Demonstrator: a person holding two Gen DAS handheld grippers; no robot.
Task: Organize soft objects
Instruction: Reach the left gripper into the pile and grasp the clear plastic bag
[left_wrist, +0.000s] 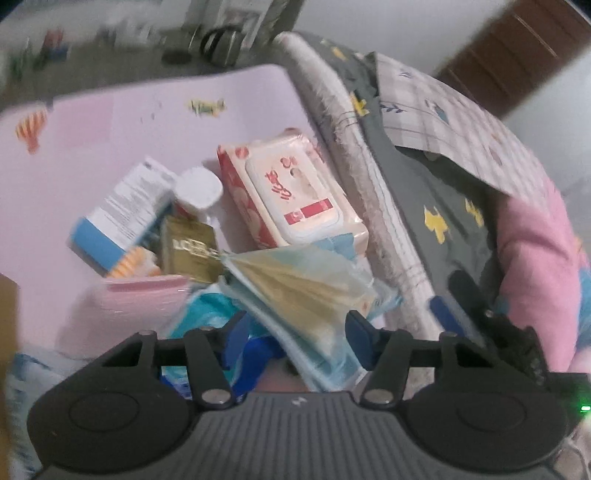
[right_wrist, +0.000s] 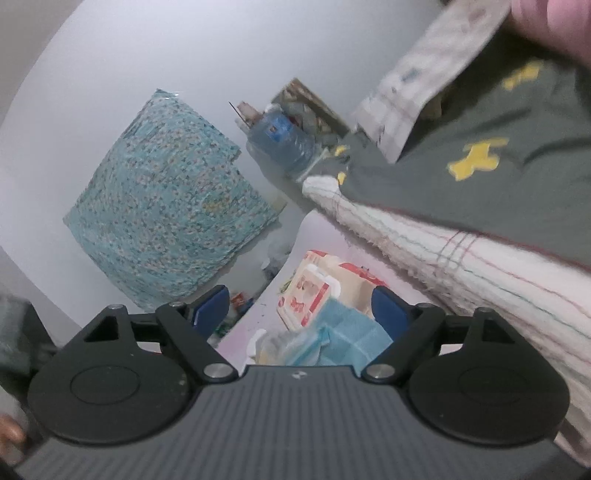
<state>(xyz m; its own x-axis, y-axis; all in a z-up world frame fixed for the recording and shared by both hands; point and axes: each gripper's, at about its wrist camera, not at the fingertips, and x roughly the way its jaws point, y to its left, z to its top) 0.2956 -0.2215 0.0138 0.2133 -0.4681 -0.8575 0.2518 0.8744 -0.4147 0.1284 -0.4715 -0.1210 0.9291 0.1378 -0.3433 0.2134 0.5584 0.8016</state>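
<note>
We see a pink table (left_wrist: 147, 122) beside a bed heaped with folded bedding (left_wrist: 443, 177). On the table, a clutter: a wet-wipes pack (left_wrist: 291, 192), small boxes, and nearest us a soft plastic-wrapped tissue pack (left_wrist: 303, 291). It looks light, squashy and slippery; we judge gripping across its thick middle safest. Our left gripper (left_wrist: 295, 332) stands half-spread, the pack between its jaws; contact is unclear. Our right gripper (right_wrist: 301, 306) is spread wide, holding nothing.

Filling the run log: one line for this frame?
left claw: open, straddling pale blue-and-beige soft pack | right claw: open, empty | red-and-white wet-wipes pack: untouched on pink surface
</note>
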